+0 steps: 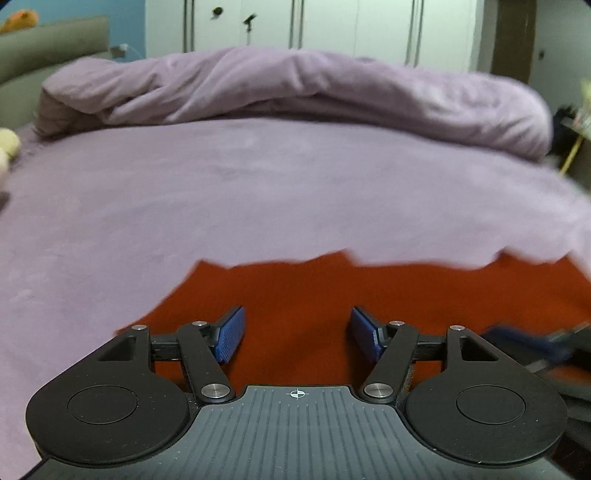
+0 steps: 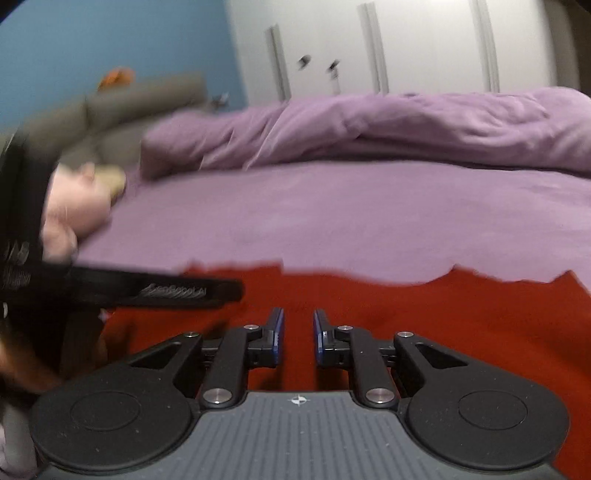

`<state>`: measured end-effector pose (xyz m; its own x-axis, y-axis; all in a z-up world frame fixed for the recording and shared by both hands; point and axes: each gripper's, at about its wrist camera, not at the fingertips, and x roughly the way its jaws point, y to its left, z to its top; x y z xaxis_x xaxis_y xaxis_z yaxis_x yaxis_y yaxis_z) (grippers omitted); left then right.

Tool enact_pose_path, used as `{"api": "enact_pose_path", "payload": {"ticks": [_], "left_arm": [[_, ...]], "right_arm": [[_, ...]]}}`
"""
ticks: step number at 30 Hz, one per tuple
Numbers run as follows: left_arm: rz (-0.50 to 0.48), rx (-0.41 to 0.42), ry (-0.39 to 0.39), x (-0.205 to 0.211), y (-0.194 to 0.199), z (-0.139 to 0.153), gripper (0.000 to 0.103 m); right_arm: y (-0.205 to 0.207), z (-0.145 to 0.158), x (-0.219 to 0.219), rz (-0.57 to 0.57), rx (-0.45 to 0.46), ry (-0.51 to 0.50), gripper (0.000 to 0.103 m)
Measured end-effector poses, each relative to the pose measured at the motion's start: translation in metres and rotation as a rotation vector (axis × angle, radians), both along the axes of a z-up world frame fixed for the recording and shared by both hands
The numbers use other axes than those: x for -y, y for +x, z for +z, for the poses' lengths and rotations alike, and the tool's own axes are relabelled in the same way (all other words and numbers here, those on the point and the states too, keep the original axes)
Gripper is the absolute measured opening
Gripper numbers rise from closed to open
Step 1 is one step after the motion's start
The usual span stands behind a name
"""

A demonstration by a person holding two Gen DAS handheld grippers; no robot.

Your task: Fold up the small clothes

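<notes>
Left wrist view: one red garment on bed; left gripper open, empty. Right gripper narrowly parted, empty.

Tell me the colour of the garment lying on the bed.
Red garment, clearest in the left wrist view.

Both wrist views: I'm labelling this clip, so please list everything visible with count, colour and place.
Garment: one, red, flat on the bed's near part, under both tools.
Bed sheet: one, lilac, covering the mattress.
Duvet: one, lilac, bunched along the far side.
Headboard: one, grey-brown, far left.
Wardrobe: one, white, behind the bed.
Wall: blue, left.
Left tool: black, blue pads, open, nothing between.
Right tool: black, narrow gap, nothing gripped.
</notes>
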<state>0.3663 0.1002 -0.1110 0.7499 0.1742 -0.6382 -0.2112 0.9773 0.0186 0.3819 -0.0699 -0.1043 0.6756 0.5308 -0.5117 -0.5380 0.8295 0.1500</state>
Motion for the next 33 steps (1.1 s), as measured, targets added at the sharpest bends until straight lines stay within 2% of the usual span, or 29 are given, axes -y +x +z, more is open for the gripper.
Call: {"api": "enact_pose_path", "payload": {"ticks": [2,4,6,7,8,9,11,12,13,15,16,18,20,22,24,26,27,29,30,31,32,33], "left_arm": [[0.019,0.020,0.028,-0.013,-0.009,-0.007,0.072],[0.073,0.038,-0.030,-0.034,-0.017,-0.007,0.072],[0.108,0.047,-0.107,-0.053,-0.021,-0.007,0.067],[0.107,0.051,-0.127,-0.058,-0.023,-0.006,0.065],[0.101,0.052,-0.129,-0.059,-0.024,-0.005,0.065],[0.091,0.048,-0.113,-0.058,-0.027,-0.004,0.064],[0.077,0.038,-0.081,-0.056,-0.030,-0.003,0.065],[0.070,0.023,-0.070,-0.055,-0.033,0.000,0.065],[0.062,0.013,-0.062,-0.055,-0.037,0.003,0.066],[0.072,-0.006,-0.020,-0.054,-0.051,0.009,0.075],[0.072,-0.021,-0.016,-0.057,-0.059,0.011,0.075],[0.035,-0.033,-0.066,-0.062,-0.082,0.015,0.074],[-0.002,-0.057,-0.129,-0.065,-0.106,0.018,0.073],[-0.019,-0.076,-0.123,-0.064,-0.122,0.017,0.073],[-0.029,-0.087,-0.085,-0.064,-0.137,0.014,0.075],[-0.023,-0.078,-0.059,-0.067,-0.147,0.014,0.076],[-0.009,-0.071,-0.055,-0.070,-0.152,0.016,0.076],[0.039,-0.076,-0.033,-0.074,-0.161,0.023,0.076],[0.066,-0.081,-0.020,-0.076,-0.166,0.026,0.074],[0.083,-0.085,-0.025,-0.078,-0.172,0.029,0.073],[0.091,-0.084,-0.061,-0.081,-0.179,0.032,0.073],[0.090,-0.079,-0.138,-0.086,-0.186,0.035,0.073]], "right_arm": [[0.003,-0.008,0.013,-0.005,0.036,-0.028,0.013],[0.016,-0.008,0.048,-0.106,0.039,-0.026,0.014],[0.029,-0.012,0.096,-0.257,0.039,-0.078,0.014],[0.036,-0.015,0.121,-0.325,0.001,-0.058,0.003],[0.040,-0.015,0.147,-0.369,-0.027,0.018,0.000],[0.041,-0.012,0.164,-0.433,-0.025,0.045,0.000],[0.039,-0.009,0.173,-0.508,0.041,-0.064,0.000],[0.039,-0.010,0.176,-0.526,0.035,-0.067,0.000],[0.037,-0.009,0.177,-0.532,0.020,-0.058,0.000],[0.025,-0.001,0.167,-0.541,0.046,-0.133,0.001],[0.018,0.003,0.161,-0.532,0.060,-0.149,0.007],[-0.006,0.011,0.166,-0.468,0.069,-0.077,0.008],[-0.033,0.014,0.167,-0.385,0.059,-0.052,0.008],[-0.056,0.008,0.163,-0.307,0.050,-0.107,0.008],[-0.071,-0.001,0.162,-0.287,0.046,-0.205,0.008],[-0.085,-0.007,0.166,-0.309,0.101,-0.299,0.008],[-0.086,-0.008,0.170,-0.359,0.114,-0.356,0.008],[-0.081,-0.011,0.177,-0.501,0.083,-0.464,0.009],[-0.079,-0.010,0.184,-0.564,0.042,-0.476,0.009],[-0.081,-0.005,0.190,-0.585,0.012,-0.423,0.009],[-0.084,0.000,0.194,-0.580,-0.009,-0.346,0.009],[-0.090,0.007,0.193,-0.569,-0.018,-0.286,0.009]]}}
